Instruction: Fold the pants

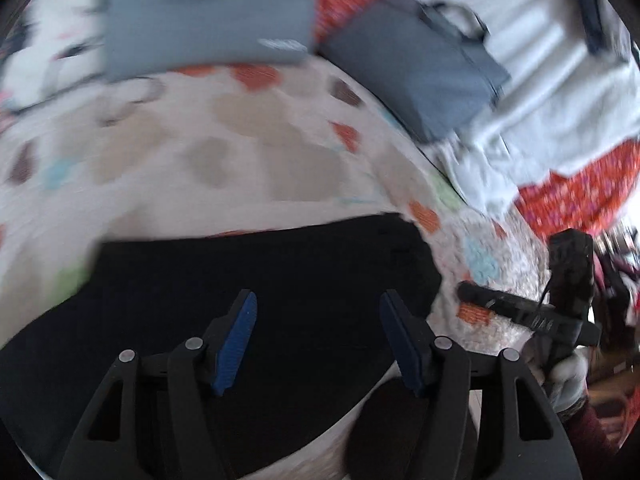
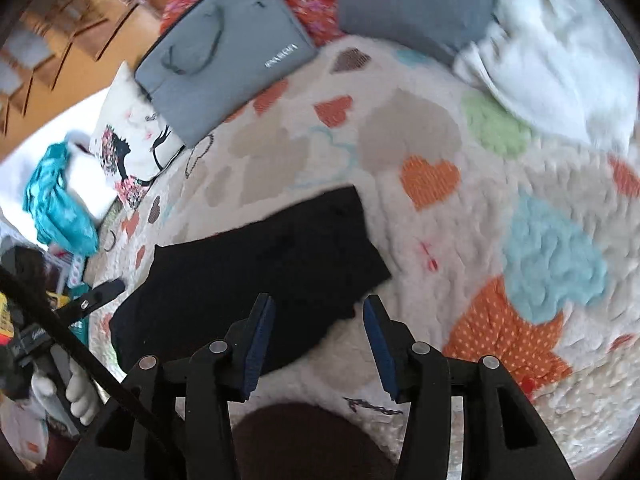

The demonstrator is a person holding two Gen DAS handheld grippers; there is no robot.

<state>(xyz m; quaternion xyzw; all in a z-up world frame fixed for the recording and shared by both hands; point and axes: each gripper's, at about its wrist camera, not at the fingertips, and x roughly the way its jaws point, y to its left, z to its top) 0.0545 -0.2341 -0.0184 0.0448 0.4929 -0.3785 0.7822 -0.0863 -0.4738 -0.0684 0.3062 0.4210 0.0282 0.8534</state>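
Observation:
Black pants lie folded into a flat rectangle on a white heart-patterned blanket. My left gripper is open and empty, hovering over the pants' near part. In the right wrist view the pants lie ahead and to the left. My right gripper is open and empty, just off their near right corner. The right gripper also shows in the left wrist view, to the right of the pants. The left gripper shows at the left edge of the right wrist view.
A grey laptop sleeve and a grey cushion lie at the far side of the blanket. A white cloth lies far right. A printed pillow and a teal cloth lie far left.

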